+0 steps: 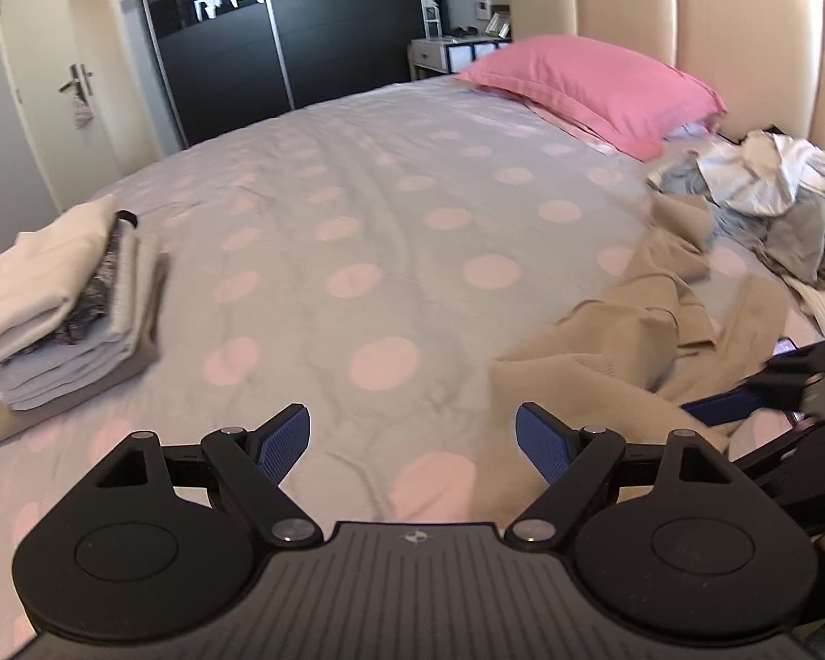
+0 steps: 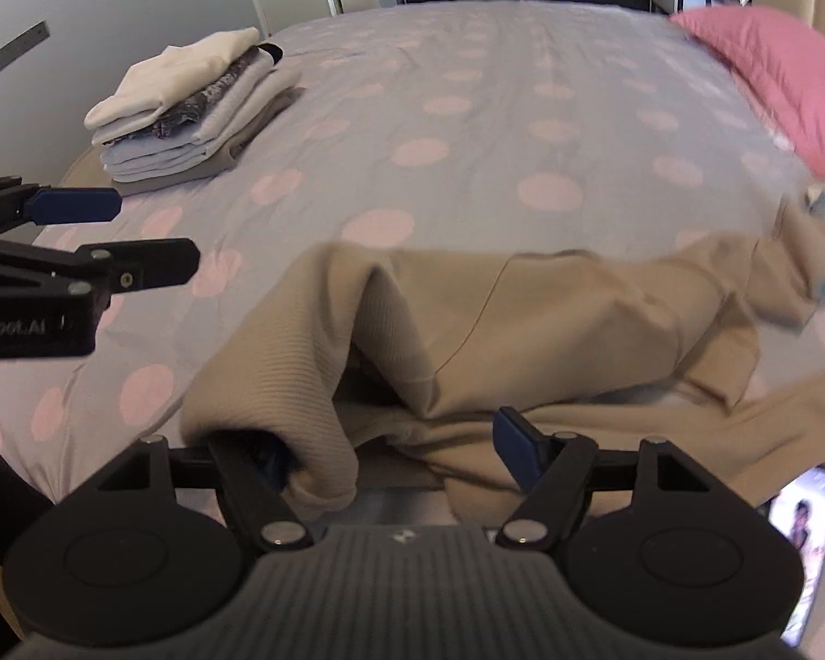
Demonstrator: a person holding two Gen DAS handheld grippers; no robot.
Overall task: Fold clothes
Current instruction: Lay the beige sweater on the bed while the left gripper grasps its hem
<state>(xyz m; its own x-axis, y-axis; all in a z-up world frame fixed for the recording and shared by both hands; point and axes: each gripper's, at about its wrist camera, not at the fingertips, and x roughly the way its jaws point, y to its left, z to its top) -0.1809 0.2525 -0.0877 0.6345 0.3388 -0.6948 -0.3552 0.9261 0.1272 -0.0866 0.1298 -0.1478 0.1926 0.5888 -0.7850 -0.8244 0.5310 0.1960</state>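
A beige ribbed garment (image 2: pixel 522 324) lies crumpled on the grey bedspread with pink dots (image 2: pixel 467 126); it also shows in the left wrist view (image 1: pixel 621 352). My right gripper (image 2: pixel 396 451) is open, its jaws wide apart, with a fold of the beige garment draped over its left finger and bunched between the fingers. My left gripper (image 1: pixel 412 440) is open and empty above bare bedspread (image 1: pixel 357 209), left of the garment. A stack of folded clothes (image 1: pixel 66 297) sits at the bed's left edge, also in the right wrist view (image 2: pixel 192 104).
A heap of unfolded grey and white clothes (image 1: pixel 770 192) lies at the right by a pink pillow (image 1: pixel 594 88) and beige headboard (image 1: pixel 687 5). A dark wardrobe (image 1: pixel 280 33) and door (image 1: pixel 55 82) stand beyond the bed. A phone (image 2: pixel 803 528) lies near my right gripper.
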